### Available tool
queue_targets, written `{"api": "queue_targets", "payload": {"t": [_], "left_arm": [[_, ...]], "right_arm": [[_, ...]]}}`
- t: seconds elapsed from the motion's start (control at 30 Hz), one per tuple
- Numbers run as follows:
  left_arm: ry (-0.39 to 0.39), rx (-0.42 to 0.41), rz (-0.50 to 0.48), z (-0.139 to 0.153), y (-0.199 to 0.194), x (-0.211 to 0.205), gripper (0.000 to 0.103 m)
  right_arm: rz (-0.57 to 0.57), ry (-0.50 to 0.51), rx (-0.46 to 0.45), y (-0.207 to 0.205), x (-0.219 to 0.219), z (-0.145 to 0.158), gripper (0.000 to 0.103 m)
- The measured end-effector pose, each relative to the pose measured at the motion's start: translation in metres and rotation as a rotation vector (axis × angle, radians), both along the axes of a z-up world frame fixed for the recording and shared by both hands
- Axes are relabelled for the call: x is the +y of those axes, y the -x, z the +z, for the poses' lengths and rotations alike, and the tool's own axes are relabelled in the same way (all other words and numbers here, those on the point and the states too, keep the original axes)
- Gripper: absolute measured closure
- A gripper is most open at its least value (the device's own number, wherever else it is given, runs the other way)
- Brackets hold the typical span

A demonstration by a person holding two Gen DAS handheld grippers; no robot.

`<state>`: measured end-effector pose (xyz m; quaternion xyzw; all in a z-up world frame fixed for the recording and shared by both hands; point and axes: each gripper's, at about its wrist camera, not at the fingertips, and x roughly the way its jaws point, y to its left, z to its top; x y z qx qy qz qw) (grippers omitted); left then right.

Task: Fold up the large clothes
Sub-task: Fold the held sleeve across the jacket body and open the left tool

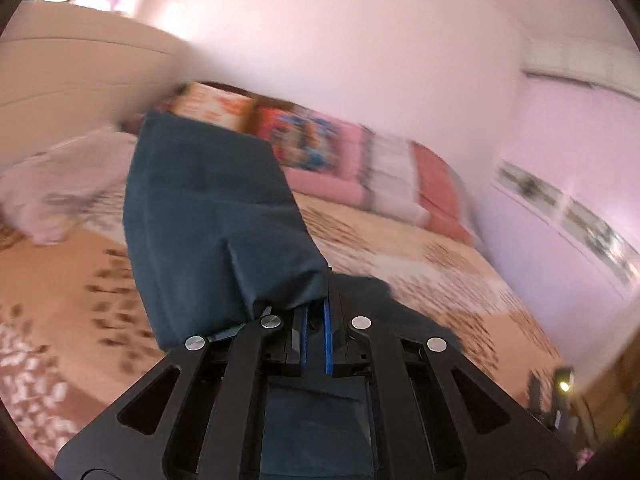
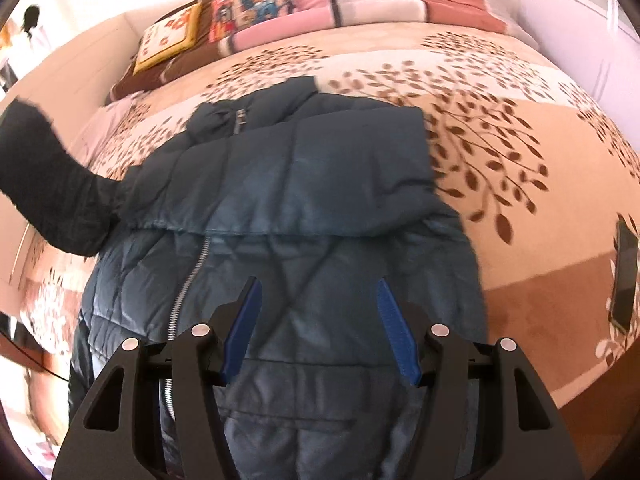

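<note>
- 1 dark blue puffer jacket (image 2: 280,208)
- 2 tools: left tool (image 1: 316,312), right tool (image 2: 318,312)
- 1 bed (image 2: 540,160), leaf-print cover
- 1 yellow-edged cushion (image 2: 168,40)
- 1 phone (image 2: 625,276)
- 1 dark sleeve (image 2: 52,184)

Two matching black hand-held grippers with blue finger pads.

The left gripper (image 1: 316,320) has a black frame of angled struts with long cut-out slots, and four round silver screws (image 1: 270,322) sit in a row across its linkage. Its two fingers are black, each lined on the inner face with a narrow blue pad (image 1: 328,336). The right gripper (image 2: 320,320) is built the same way: a broad black base with triangular openings, four silver screw heads (image 2: 439,329), and two black fingers faced with blue ribbed pads (image 2: 394,332). A black sleeve (image 2: 48,184) of knit-like cloth shows at the left edge of the right wrist view.
</note>
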<state>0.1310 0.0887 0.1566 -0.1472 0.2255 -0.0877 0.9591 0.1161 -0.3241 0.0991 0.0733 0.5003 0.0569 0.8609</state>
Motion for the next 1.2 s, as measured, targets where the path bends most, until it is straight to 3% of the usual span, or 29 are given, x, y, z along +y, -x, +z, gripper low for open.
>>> {"api": "queue_targets", "payload": {"t": [0.23,0.37,0.47,0.5,0.53,0.57,0.63,0.67,0.87,0.97,1.07,1.2], "left_arm": [[-0.062,0.186,-0.241,-0.070,-0.034,-0.117,0.098],[-0.117,0.302,-0.285,-0.121,-0.041,-0.152,0.098],[-0.140,0.351,-0.291,-0.144,-0.041,-0.161,0.098],[-0.151,0.365,-0.289,-0.150,-0.041,-0.163,0.097],[-0.153,0.376,-0.290,-0.154,-0.043,-0.164,0.089],[-0.152,0.392,-0.300,-0.157,-0.044,-0.164,0.082],[-0.173,0.422,-0.286,-0.162,-0.044,-0.170,0.038],[-0.170,0.420,-0.287,-0.162,-0.041,-0.169,0.033],[-0.171,0.404,-0.387,-0.155,-0.018,-0.162,0.026],[-0.162,0.366,-0.381,-0.141,-0.001,-0.141,0.026],[-0.128,0.339,-0.314,-0.128,0.009,-0.107,0.025],[-0.163,0.314,-0.140,-0.120,0.006,-0.063,0.024]], "right_arm": [[-0.074,-0.014,0.015,0.010,-0.042,-0.011,0.043],[-0.096,-0.031,0.031,0.011,-0.054,-0.020,0.043],[-0.092,-0.037,0.041,0.010,-0.056,-0.026,0.043],[-0.088,-0.036,0.045,0.010,-0.055,-0.028,0.043],[-0.085,-0.036,0.048,0.009,-0.054,-0.029,0.043],[-0.083,-0.036,0.050,0.008,-0.053,-0.030,0.043],[-0.075,-0.036,0.057,0.007,-0.049,-0.032,0.043],[-0.072,-0.034,0.058,0.006,-0.048,-0.033,0.043],[-0.040,-0.022,0.062,0.002,-0.034,-0.033,0.043],[-0.025,-0.047,0.057,-0.003,-0.026,-0.027,0.043],[-0.002,-0.098,0.052,-0.011,-0.014,-0.021,0.043],[0.033,-0.100,0.066,-0.028,0.009,-0.022,0.041]]}}
